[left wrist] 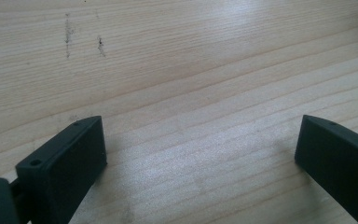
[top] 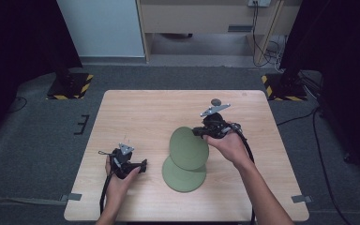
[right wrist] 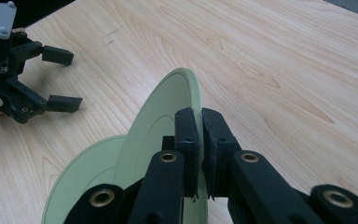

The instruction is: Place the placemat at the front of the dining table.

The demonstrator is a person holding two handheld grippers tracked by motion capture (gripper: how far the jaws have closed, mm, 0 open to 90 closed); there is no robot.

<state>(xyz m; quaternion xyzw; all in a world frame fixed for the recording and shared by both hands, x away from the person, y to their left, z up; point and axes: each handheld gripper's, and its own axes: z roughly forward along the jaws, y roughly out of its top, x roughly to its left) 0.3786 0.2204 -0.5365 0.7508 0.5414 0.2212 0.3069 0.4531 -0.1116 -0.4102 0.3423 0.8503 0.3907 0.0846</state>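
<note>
Clamps, close to the lens, the rim of the upper plate [right wrist: 163, 107] in the right tool [right wrist: 201, 114], jaws pressed together on the thin edge with nothing else between them. Tips that pale green disc steeply up, its low side seemingly resting on the lower plate [right wrist: 84, 172], itself lying flat on the bench [right wrist: 270, 70].

Seen from above: same pairing just right of the bench's middle, upper plate [top: 187, 149] leaning over lower plate [top: 183, 177], right tool [top: 199, 133] biting the raised far-right edge and the right hand [top: 227, 145] wrapped round the tool's body behind it. Takes the rim, by the look of it, because no other part of a plate is slim enough for two flat jaws. Tilts it, probably, to peel one dish clear of its twin without dragging both along.

Parks the left tool [top: 144, 165] low over bare wood to the left of the plates, near them but apart, left hand [top: 119, 180] behind it. Shows jaws spread wide and gripping nothing in the left tool's own view [left wrist: 200, 140], only grain beneath; confirms the same from across the bench [right wrist: 72, 78]. Waits there, arguably, to stay out of the swing of the raised plate while remaining close enough to steady the lower plate if it slides.

Risks a slip: smooth plate, narrow pinch, weight hanging well below the grip.
</note>
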